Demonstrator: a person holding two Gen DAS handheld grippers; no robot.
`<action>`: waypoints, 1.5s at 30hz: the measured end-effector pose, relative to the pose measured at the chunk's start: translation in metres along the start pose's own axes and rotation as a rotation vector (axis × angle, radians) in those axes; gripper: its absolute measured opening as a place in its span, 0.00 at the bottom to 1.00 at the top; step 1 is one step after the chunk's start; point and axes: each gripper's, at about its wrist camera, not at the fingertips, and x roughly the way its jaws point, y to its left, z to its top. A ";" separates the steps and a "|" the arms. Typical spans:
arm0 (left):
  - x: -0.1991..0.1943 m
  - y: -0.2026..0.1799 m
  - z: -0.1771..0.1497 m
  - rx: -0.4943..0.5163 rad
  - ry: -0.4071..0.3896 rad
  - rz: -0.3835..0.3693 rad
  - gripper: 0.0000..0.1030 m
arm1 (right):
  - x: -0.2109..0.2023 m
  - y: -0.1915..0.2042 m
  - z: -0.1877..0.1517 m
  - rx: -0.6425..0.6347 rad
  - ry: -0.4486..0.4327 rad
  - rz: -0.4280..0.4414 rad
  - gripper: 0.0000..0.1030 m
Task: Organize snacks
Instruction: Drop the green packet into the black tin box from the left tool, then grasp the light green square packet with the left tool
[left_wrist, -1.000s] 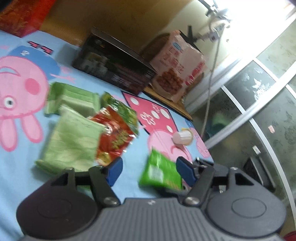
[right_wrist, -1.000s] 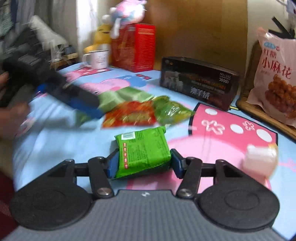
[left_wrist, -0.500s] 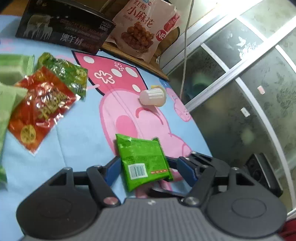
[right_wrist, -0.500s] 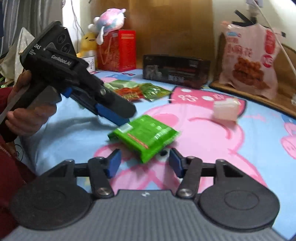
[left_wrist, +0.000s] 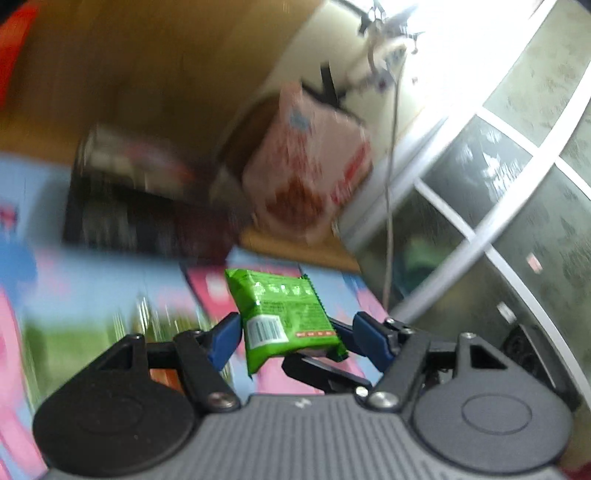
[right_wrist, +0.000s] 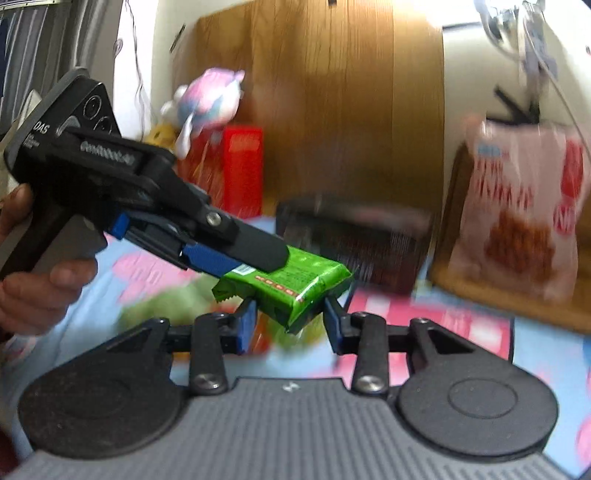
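green snack packet (right_wrist: 291, 282) hangs in the air above the blue cartoon-print cloth (right_wrist: 546, 347), between both grippers. right gripper (right_wrist: 290, 323): its jaws have just been closing and stand narrow on the packet's near end, pads at its sides. left gripper (left_wrist: 295, 338): jaws fairly wide around the packet's other end; from the right wrist view its 2 fingers (right_wrist: 255, 249) lie over the packet's top, but whether they clamp it i cannot tell. background is blurred.
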 end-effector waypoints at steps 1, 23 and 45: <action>0.003 0.001 0.012 0.007 -0.023 0.015 0.65 | 0.012 -0.006 0.009 -0.008 -0.014 -0.008 0.41; -0.021 0.065 0.013 0.020 -0.080 0.304 0.88 | -0.024 -0.110 -0.020 0.376 0.007 -0.110 0.58; -0.126 0.083 -0.125 -0.321 -0.101 0.124 0.76 | 0.055 0.059 -0.024 0.178 0.283 0.379 0.45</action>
